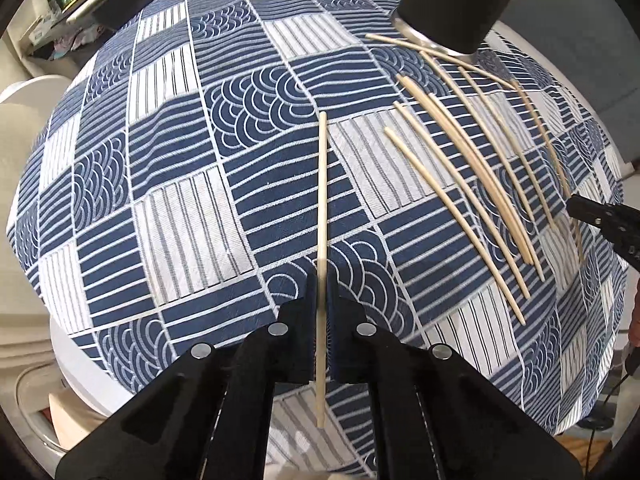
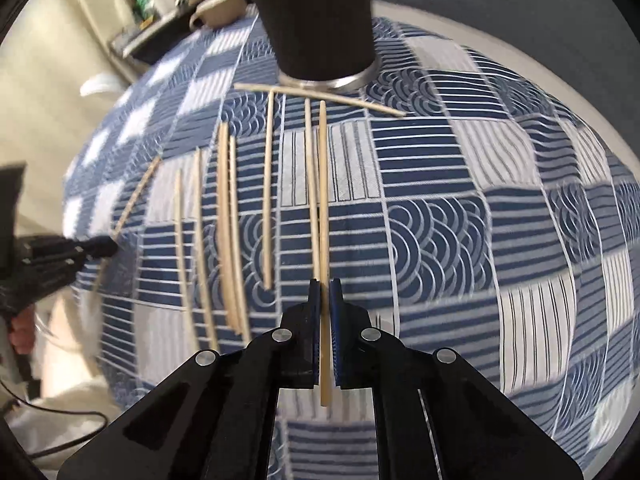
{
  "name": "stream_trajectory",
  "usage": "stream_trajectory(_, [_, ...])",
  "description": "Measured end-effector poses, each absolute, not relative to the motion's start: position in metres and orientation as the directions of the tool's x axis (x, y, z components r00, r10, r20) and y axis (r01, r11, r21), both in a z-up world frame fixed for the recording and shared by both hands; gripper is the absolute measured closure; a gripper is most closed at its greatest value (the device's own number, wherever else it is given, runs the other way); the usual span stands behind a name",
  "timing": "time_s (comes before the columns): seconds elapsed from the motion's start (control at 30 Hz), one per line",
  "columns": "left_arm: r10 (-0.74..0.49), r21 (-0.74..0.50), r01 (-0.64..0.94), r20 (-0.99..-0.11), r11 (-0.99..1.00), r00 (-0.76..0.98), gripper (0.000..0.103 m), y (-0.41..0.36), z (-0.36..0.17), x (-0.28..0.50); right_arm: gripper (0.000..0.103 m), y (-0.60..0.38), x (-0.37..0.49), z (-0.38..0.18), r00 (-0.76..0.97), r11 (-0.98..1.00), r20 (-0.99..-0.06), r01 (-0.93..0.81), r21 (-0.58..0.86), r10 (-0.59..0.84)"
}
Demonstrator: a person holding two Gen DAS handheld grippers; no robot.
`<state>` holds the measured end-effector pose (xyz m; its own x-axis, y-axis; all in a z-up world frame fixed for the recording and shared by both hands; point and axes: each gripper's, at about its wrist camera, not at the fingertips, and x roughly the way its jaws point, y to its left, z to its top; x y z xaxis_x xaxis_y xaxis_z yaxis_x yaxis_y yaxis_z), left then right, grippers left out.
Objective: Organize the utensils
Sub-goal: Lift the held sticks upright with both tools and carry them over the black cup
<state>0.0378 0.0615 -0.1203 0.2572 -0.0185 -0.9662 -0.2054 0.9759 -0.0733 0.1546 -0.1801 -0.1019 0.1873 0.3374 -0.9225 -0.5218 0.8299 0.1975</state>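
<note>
A round table is covered by a blue-and-white patchwork cloth (image 1: pixel 192 208), whose hem curves along the lower right of the left wrist view. A dark ribbed holder (image 2: pixel 316 20) on a metal base stands at the top centre of the right wrist view and at the upper right of the left one. Loose chopsticks (image 1: pixel 472 184) are spread below it across the right half of the left view, one lying crosswise against the base.

The left gripper (image 1: pixel 322 280) is closed on a single chopstick (image 1: pixel 322 184), which runs straight up the middle of the frame, well apart from the rest. The right gripper (image 2: pixel 325 286) is clamped on another chopstick (image 2: pixel 322 200), just beside a loose neighbour at centre frame.

Both sticks appear to be pinched near one end, so the long free ends are likely to swing. They should be kept parallel, raised clear of the cloth, and tipped upright before being lowered into the holder.

Open cloth is left at the left of the left view and the right of the right view. The space near the holder is crowded, and the two grippers are seen close together, so the approaches are best staggered. The cup (image 2: pixel 218 10) at the far edge is well clear.
</note>
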Motion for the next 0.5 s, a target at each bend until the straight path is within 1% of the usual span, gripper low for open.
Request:
stream_trajectory(0.1, [-0.014,-0.072,-0.184,-0.954,0.98,0.298,0.098,0.058,-0.105,0.035,0.098,-0.195,0.141,-0.083,0.241,0.847,-0.894,-0.479,0.229,0.378])
stream_trajectory(0.3, [-0.038,-0.092,-0.121,-0.921,0.988,0.388,0.098,0.059,-0.067,0.048,0.098,-0.207,0.141,-0.04,0.359,0.868,-0.833,-0.428,0.253,0.42])
stream_trajectory(0.5, [-0.036,-0.077,-0.072,-0.89,0.994,0.455,0.098,0.071,-0.035,0.074,0.098,-0.205,0.15,-0.009,0.448,0.884,-0.796,-0.413,0.22,0.407])
